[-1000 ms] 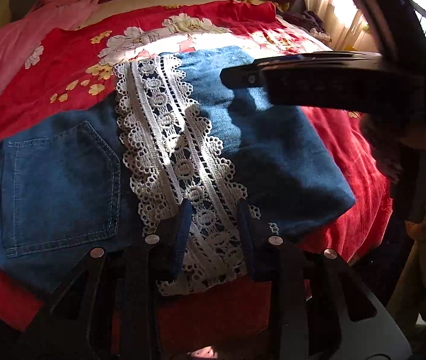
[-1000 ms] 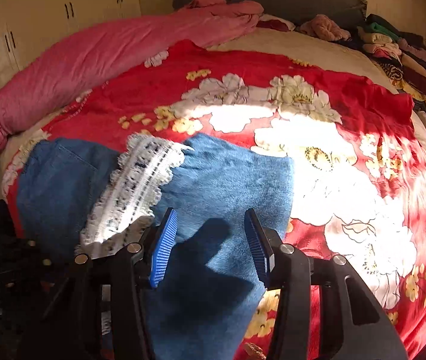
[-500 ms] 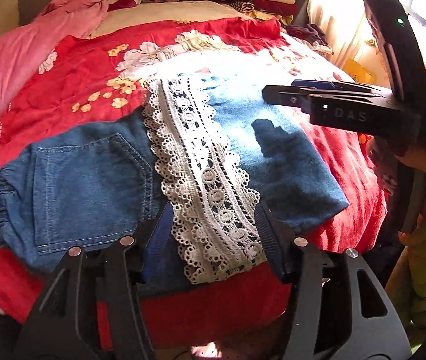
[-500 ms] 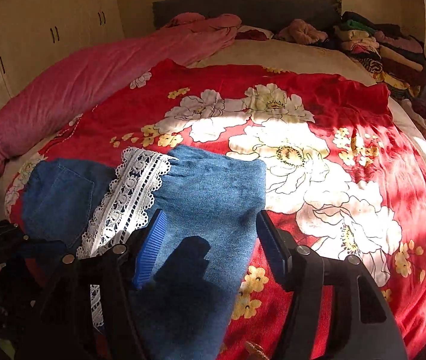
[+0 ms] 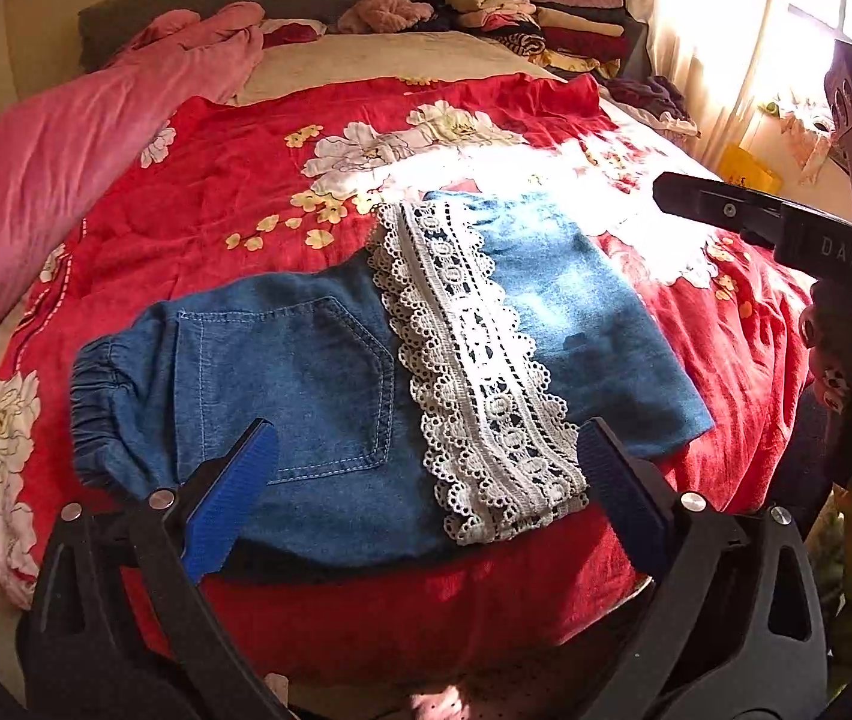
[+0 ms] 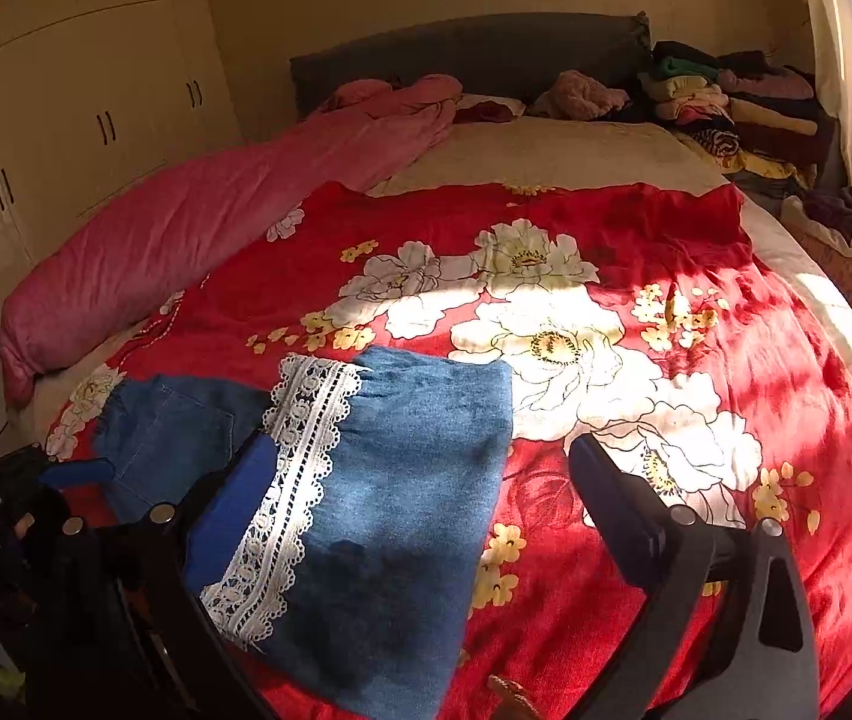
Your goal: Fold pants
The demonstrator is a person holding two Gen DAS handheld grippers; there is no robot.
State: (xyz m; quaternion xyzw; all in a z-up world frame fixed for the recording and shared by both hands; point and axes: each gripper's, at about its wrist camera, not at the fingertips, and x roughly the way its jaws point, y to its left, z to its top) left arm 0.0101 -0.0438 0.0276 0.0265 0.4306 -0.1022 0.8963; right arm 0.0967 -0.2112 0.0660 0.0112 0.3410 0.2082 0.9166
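Note:
The blue denim pants (image 5: 306, 384) lie folded on the red flowered blanket (image 5: 234, 192), with a white lace band (image 5: 474, 372) across the middle and a back pocket on the left part. My left gripper (image 5: 426, 492) is open and empty, held above the near edge of the pants. My right gripper (image 6: 426, 516) is open and empty above the right end of the pants (image 6: 402, 480). The right gripper's black body also shows at the right of the left wrist view (image 5: 786, 228).
A pink quilt (image 6: 198, 228) lies rolled along the left side of the bed. Stacked folded clothes (image 6: 726, 108) sit at the far right by the grey headboard (image 6: 474, 54). White cupboards (image 6: 84, 108) stand at left, a bright window at right.
Both grippers have opened wide and pulled back and up from the pants. The pants stay flat on the blanket.

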